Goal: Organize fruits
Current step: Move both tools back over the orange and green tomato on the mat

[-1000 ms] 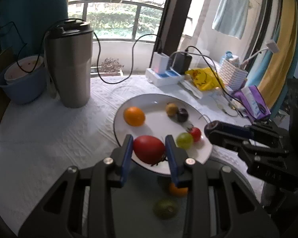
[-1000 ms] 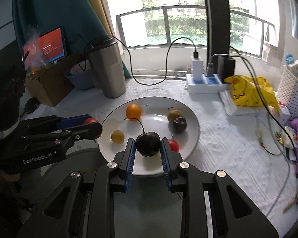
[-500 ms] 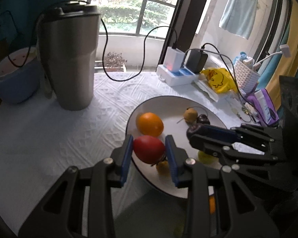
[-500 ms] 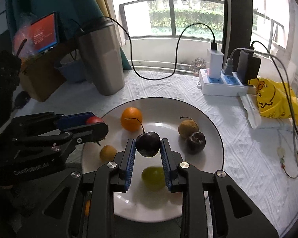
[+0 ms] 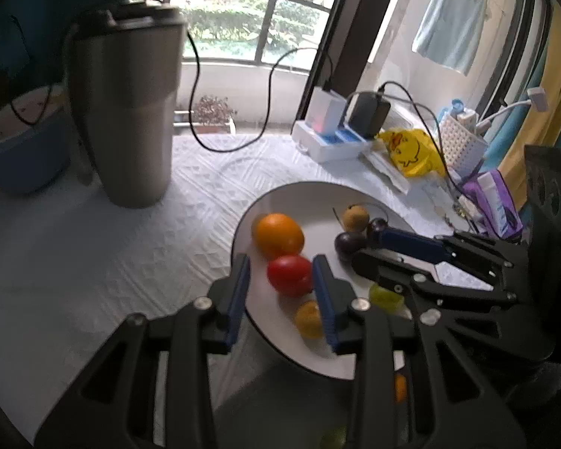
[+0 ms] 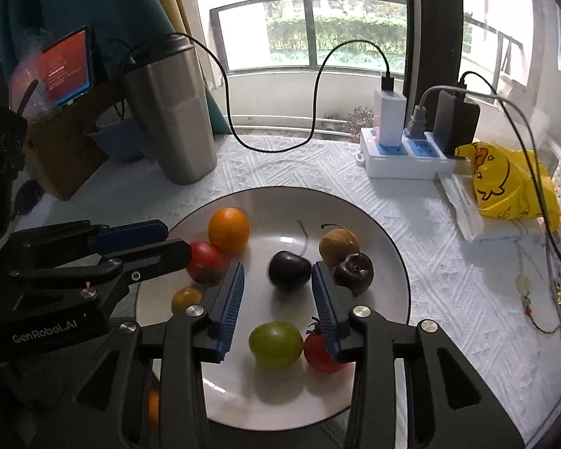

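A white plate [image 6: 389,247] holds an orange [image 6: 228,230], a brown fruit [image 6: 336,247], a dark plum [image 6: 354,268], a green fruit [image 6: 276,345], a small red tomato [image 6: 318,350] and a small yellow fruit [image 6: 186,298]. My right gripper [image 6: 277,275] is open; a dark cherry [image 6: 288,270] lies on the plate between its fingers. My left gripper [image 5: 281,275] is open; a red tomato [image 5: 290,275] lies on the plate [image 5: 280,202] between its fingers, next to the orange [image 5: 278,235].
A steel tumbler [image 6: 168,112] stands at the back left beside a blue bowl [image 5: 22,149]. A power strip [image 6: 404,157] with chargers and cables, a yellow bag [image 6: 505,179] and a white basket [image 5: 462,142] lie at the right.
Both grippers moved forward and lower over the plate and opened. The red tomato and the dark cherry left the jaws and now rest on the plate.
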{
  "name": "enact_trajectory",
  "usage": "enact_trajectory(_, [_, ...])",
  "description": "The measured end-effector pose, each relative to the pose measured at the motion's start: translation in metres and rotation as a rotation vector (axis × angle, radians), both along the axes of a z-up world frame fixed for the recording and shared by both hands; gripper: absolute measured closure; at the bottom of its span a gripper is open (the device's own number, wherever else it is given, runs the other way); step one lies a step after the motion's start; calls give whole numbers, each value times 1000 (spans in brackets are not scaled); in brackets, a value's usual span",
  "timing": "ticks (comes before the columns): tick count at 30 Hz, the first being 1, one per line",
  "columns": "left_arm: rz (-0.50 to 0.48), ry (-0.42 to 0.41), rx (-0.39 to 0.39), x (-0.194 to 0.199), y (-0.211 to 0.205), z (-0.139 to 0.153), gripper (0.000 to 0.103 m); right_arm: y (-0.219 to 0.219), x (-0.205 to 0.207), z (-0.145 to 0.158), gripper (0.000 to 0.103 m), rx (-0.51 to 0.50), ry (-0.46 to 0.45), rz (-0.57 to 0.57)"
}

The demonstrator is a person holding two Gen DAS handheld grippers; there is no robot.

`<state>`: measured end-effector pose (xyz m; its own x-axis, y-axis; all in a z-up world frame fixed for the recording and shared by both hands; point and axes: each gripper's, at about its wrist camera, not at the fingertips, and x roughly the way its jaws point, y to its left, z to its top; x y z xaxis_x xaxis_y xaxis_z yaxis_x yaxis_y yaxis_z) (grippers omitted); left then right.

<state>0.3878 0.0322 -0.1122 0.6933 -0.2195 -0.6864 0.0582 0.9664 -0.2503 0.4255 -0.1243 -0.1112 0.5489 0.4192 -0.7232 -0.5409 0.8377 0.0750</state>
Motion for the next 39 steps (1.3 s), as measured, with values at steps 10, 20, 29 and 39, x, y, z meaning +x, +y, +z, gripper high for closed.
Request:
enact_trajectory(10, [35, -48, -6, -35, 6, 19, 61, -8, -30, 19, 63, 2, -28, -4])
enact_trajectory(20, [36, -81, -6, -77, 1, 30, 60, -15, -67, 29, 63, 6, -42, -7])
enact_trajectory(29, [28, -68, -3, -103, -10, 22, 60, -20, -91, 29, 63, 13, -43, -11])
enact_trajectory(39, [11, -26, 3, -119, -24, 4, 60, -30, -105, 21, 63, 31, -30, -23])
